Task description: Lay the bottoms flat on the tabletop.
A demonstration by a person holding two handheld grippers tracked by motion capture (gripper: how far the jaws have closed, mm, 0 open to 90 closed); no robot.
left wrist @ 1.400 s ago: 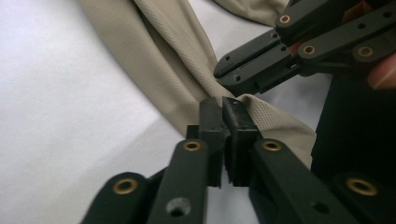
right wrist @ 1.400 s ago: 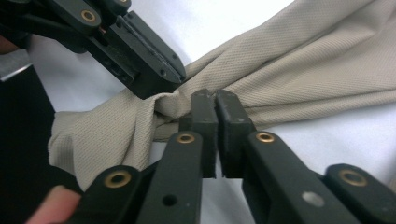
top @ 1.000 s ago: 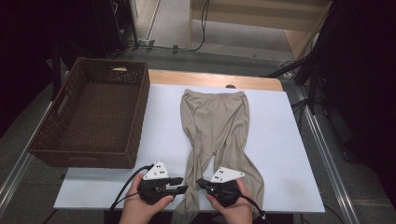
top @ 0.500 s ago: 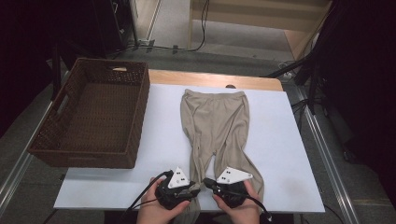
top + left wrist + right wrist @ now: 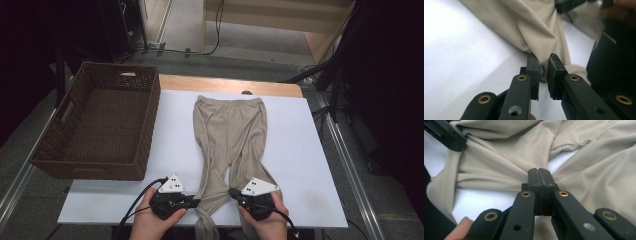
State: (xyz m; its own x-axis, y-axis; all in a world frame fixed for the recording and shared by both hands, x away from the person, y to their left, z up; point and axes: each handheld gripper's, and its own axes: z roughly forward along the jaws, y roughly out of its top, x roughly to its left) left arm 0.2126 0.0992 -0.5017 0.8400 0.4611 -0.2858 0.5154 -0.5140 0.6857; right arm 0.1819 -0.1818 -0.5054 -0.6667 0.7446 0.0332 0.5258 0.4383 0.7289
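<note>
beige trousers [image 5: 227,135] are lying flat on the white table [image 5: 310,165], waistband at the far end by the wooden strip [image 5: 225,84], legs running back toward the person at the near edge. the cuffs are bunching up at the near edge and one bit is hanging over it.

left gripper [image 5: 196,202] is sitting at the near edge w/ the left hand [image 5: 152,222] wrapped round it, pointing inward at the left trouser leg. in the left gripper view its jaws have just been closing and are standing narrow now, w/ a fold of the beige fabric [image 5: 541,37] pinched between the pads [image 5: 533,66], a small gap remaining where the cloth is sitting.

right gripper [image 5: 234,193] is lying just beside the right leg, right hand [image 5: 265,220] gripping it, pointing inward too. in the right gripper view its pads [image 5: 534,178] are pressing fully together, tips resting against the fabric [image 5: 499,162]; can't tell if any cloth is caught between them.

the 2 grippers are facing each other, near one another across the lower legs.

dark brown wicker basket [image 5: 145,125] is standing on the table's left side, just beside the trousers, not touching them.
</note>
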